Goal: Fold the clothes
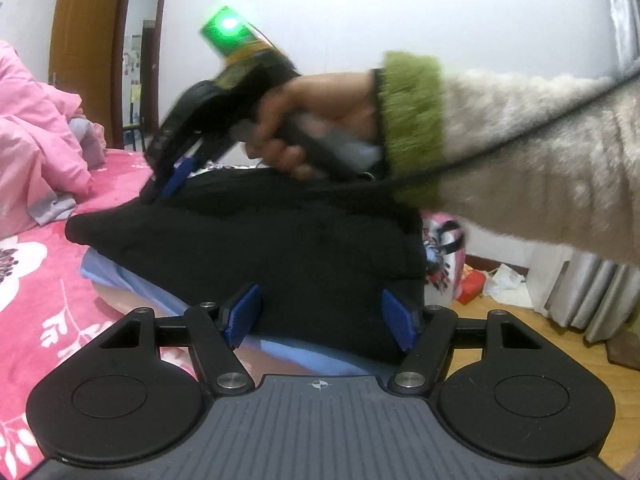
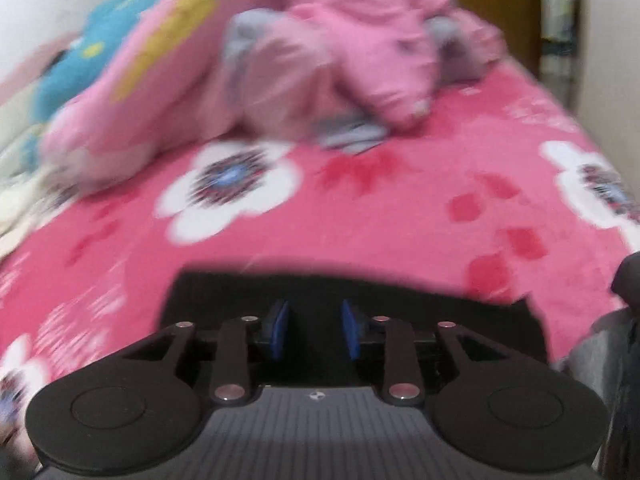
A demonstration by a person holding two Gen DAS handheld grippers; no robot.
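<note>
left gripper (image 1: pixel 320 318) open, black garment (image 1: pixel 260 240) between its pads, untouched | right gripper (image 2: pixel 314 334) partly open, empty | step: fold laid, judged | next: regrip an edge

No words, numbers or brand names can be read in either view. The only sign is a small white crosshair mark, a circle with a cross through it, on the ribbed grey plate (image 1: pixel 320 420) at the bottom of the left wrist view. The same mark shows on the ribbed grey plate (image 2: pixel 316 424) in the right wrist view.
</note>
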